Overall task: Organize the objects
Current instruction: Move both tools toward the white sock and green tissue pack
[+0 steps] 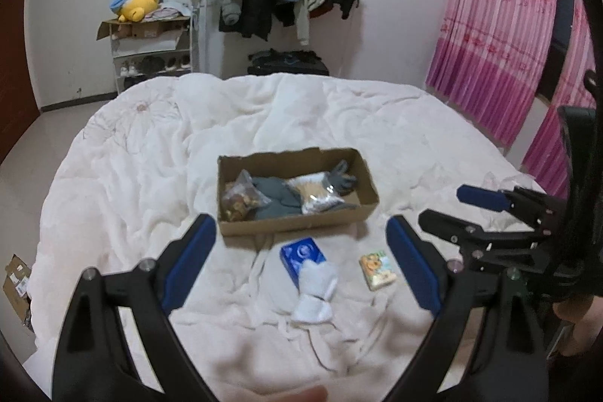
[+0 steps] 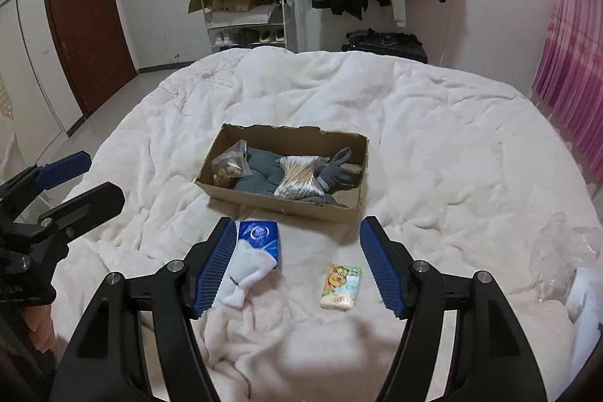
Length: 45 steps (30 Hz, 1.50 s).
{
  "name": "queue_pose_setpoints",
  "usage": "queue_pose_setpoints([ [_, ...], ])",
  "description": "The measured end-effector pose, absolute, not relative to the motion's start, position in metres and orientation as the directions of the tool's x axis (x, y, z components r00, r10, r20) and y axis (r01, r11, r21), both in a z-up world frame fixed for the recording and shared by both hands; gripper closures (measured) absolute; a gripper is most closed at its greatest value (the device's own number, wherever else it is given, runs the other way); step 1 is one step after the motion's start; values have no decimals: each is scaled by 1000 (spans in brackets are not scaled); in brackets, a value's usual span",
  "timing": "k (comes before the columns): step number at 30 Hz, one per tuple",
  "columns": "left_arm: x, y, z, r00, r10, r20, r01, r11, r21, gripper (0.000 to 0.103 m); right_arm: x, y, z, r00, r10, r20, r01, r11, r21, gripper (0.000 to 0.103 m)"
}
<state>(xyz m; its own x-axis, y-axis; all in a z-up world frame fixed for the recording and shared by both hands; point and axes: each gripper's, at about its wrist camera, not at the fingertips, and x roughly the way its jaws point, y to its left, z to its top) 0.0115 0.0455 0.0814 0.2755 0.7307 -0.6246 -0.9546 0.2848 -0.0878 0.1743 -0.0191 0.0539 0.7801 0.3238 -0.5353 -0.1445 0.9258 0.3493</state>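
Farthest left in the right wrist view, the left gripper (image 2: 86, 176) hangs over the white quilt (image 2: 433, 145) with its blue-padded fingers apart and nothing between them. It stands well to the left of the loose items and of the right gripper.

Next comes the blue tissue pack (image 2: 260, 236), lying just ahead of the right gripper's left finger, almost against its pad. Its long axis runs roughly away from the tongs toward the cardboard box (image 2: 282, 210). A white sock (image 2: 245, 270) is draped over its near end and trails back beside that same finger. In the left wrist view the same pair, pack (image 1: 301, 253) and sock (image 1: 314, 289), sits squarely between the open fingers of the left gripper (image 1: 301, 255), a little ahead of the tips.

Further right lies the small cartoon-printed pack (image 2: 341, 287), flat on the quilt inside the spread of the right gripper (image 2: 296, 251), nearer its right finger. Its long axis points nearly straight ahead, so the open fingers would close across its short width. The right gripper's fingers are also wide apart and hold nothing.

The box, beyond both sets of tips, already holds a bag of cotton swabs (image 2: 301, 176), grey gloves (image 2: 339, 172) and a snack bag (image 2: 226, 170).

My judgement: the right gripper is better placed for the cartoon pack, the left for the sock and tissue pack.
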Motion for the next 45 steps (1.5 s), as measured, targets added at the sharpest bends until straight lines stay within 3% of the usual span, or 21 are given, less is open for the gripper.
queue_pose_setpoints([
  [22, -18, -5, 58, 198, 712, -674, -976, 209, -66, 10, 108, -29, 36, 763, 306, -570, -132, 936, 326, 32],
  [32, 5, 25, -5, 224, 578, -785, -962, 260, -84, 10, 140, -33, -5, 710, 301, -636, -101, 938, 331, 32],
  [45, 30, 82, -63, 222, 463, -858, -955, 281, -96, 10, 206, -27, -57, 612, 320, -723, -80, 935, 345, 32],
])
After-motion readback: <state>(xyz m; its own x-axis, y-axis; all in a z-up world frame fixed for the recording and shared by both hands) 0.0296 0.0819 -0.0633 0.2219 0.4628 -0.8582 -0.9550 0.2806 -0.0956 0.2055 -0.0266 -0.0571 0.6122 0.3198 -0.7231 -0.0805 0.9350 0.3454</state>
